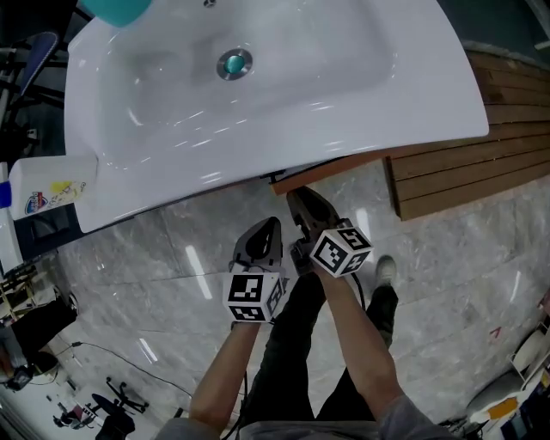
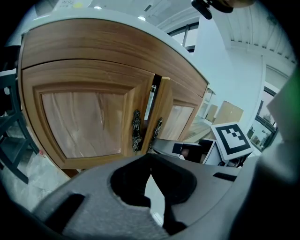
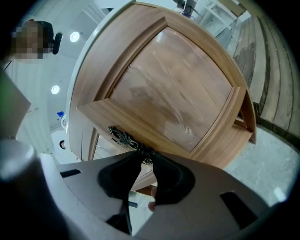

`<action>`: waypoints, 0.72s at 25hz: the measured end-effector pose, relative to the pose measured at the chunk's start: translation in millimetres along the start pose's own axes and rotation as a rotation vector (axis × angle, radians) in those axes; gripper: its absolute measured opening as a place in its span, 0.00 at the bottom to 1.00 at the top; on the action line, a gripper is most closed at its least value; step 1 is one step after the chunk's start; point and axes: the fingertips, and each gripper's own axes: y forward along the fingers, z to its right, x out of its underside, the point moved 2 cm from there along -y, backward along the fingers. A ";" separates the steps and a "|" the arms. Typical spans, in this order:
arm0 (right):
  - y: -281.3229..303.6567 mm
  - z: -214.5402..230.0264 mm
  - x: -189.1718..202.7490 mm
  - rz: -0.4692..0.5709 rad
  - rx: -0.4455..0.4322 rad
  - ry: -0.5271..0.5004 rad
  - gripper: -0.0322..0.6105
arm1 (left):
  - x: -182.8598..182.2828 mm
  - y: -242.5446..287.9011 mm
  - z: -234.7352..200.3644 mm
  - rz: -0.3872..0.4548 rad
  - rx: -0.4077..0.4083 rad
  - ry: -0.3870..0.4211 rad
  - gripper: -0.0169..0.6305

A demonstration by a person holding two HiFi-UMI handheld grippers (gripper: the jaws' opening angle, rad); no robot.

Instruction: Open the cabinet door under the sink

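A white sink (image 1: pixel 361 103) tops a wooden cabinet with two panelled doors. In the left gripper view the left door (image 2: pixel 84 122) is closed and the right door (image 2: pixel 162 112) stands ajar, each with an ornate dark metal handle (image 2: pixel 136 131). My right gripper (image 3: pixel 146 158) is shut on the lower end of the right door's handle (image 3: pixel 123 138), with the door panel (image 3: pixel 178 93) swung out toward it. From above, the right gripper (image 1: pixel 298 198) reaches under the sink's front edge. My left gripper (image 2: pixel 151 158) hangs back from the doors, shut on nothing, left of the right one (image 1: pixel 266 227).
A slatted wooden platform (image 1: pixel 464 163) lies on the marble floor (image 1: pixel 172 258) right of the cabinet. A white carton (image 1: pixel 51 191) rests on the sink's left rim and a teal cup (image 1: pixel 116 9) at its back. Cables and clutter (image 1: pixel 51 344) sit lower left.
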 end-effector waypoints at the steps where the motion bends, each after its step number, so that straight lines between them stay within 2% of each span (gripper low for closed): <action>1: -3.3 -0.1 1.3 -0.012 -0.007 -0.003 0.18 | 3.1 -0.8 3.3 0.000 -0.009 -0.007 0.04; 14: -67.8 7.7 15.5 -0.136 -0.098 -0.045 0.18 | 46.2 -20.9 61.9 0.002 -0.105 -0.109 0.04; 18: -83.0 12.6 17.0 -0.156 -0.112 -0.053 0.18 | 57.9 -26.8 78.4 -0.001 -0.122 -0.115 0.04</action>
